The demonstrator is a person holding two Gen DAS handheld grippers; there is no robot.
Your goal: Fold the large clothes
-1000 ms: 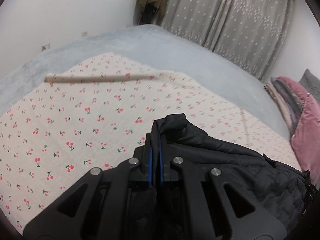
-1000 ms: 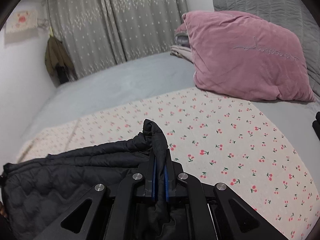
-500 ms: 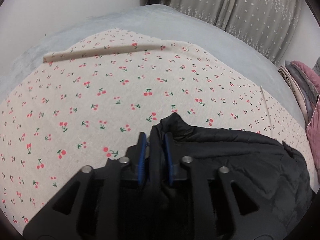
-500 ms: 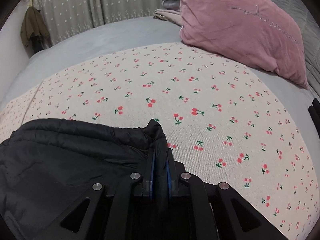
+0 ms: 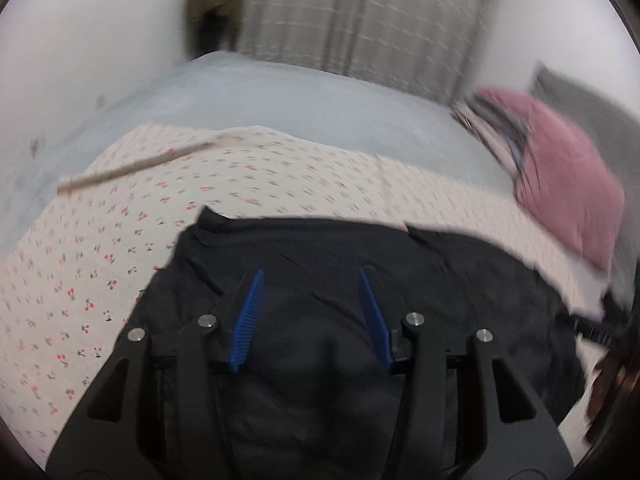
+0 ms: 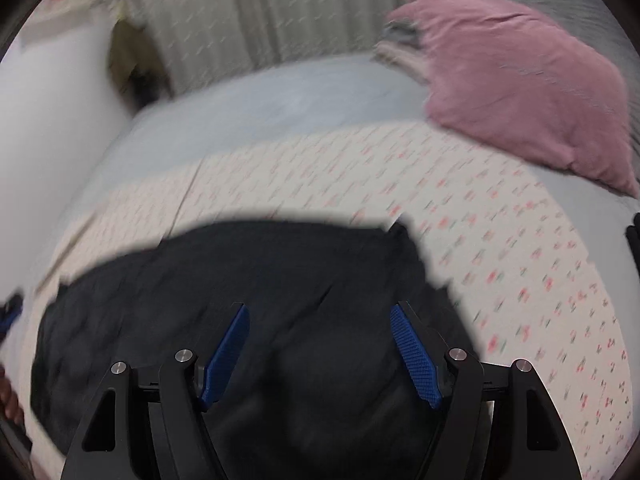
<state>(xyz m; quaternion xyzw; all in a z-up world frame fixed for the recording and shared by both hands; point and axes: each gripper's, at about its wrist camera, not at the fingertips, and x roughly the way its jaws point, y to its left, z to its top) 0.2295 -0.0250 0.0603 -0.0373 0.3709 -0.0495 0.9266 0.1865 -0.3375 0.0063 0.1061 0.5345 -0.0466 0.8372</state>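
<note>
Garment: a black quilted jacket (image 5: 320, 264) is spread flat on the cherry-print sheet (image 5: 100, 280), its far corners lying loose.
Left gripper (image 5: 310, 280): the jaws are opening; the blue pads (image 5: 248, 316) stand apart above the jacket and nothing is pressed between them.
Right gripper (image 6: 320, 316): the jaws are opening wide; the jacket (image 6: 280, 272) is seen below them, ungripped.
Surroundings: a pink pillow (image 6: 520, 80) lies beyond the sheet (image 6: 520, 272), near the grey curtain (image 5: 360, 20).
Image quality: both views are blurred.
</note>
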